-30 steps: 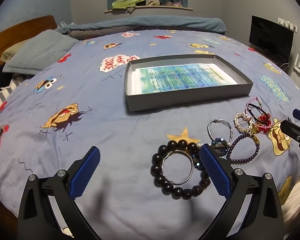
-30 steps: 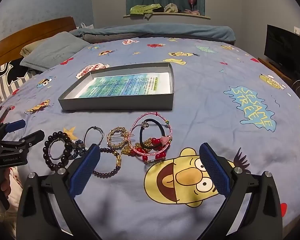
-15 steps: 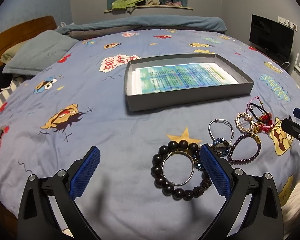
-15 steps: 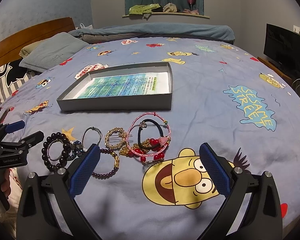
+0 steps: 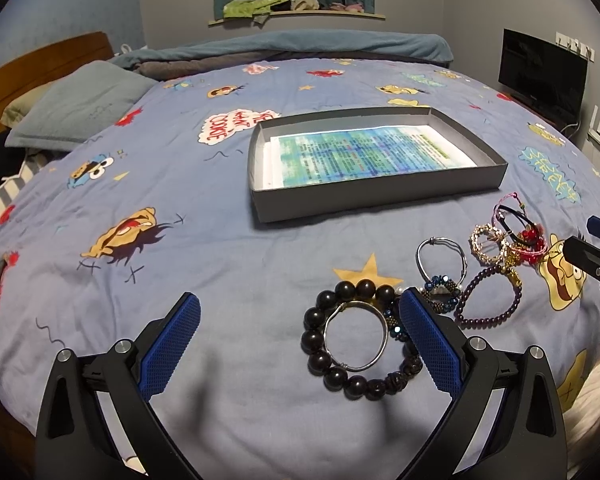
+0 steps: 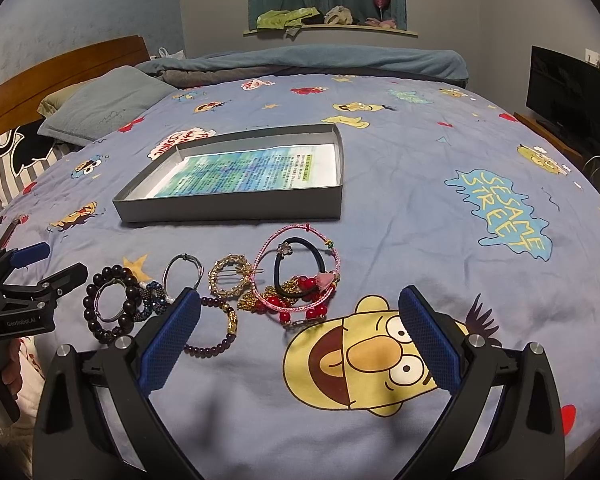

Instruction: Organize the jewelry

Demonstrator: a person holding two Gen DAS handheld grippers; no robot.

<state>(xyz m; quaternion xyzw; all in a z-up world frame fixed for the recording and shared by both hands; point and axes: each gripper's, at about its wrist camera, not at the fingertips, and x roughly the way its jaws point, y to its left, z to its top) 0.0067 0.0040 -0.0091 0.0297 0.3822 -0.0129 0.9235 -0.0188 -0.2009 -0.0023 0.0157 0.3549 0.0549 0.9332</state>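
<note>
Several bracelets lie in a row on the blue cartoon bedspread in front of a shallow grey box (image 5: 380,196) lined with a printed sheet. A black bead bracelet (image 5: 320,360) rings a thin silver bangle (image 5: 382,322). To its right are a silver wire bangle (image 5: 462,256), a purple bead bracelet (image 5: 484,320) and a pink cord bracelet (image 6: 268,240) with red beads. My left gripper (image 5: 300,344) is open just above the black beads. My right gripper (image 6: 300,336) is open and empty, right of the purple bracelet (image 6: 212,346); the box (image 6: 228,212) lies beyond.
Pillows (image 5: 80,108) and a wooden headboard (image 6: 60,64) are at the far left. A folded blue blanket (image 5: 320,44) lies along the bed's far side. A dark TV screen (image 6: 568,92) stands at the right. The bed edge is just below both grippers.
Both grippers have drifted slightly; the jewelry sits a little lower and nearer in the right wrist view. Nothing has been taken hold of.
</note>
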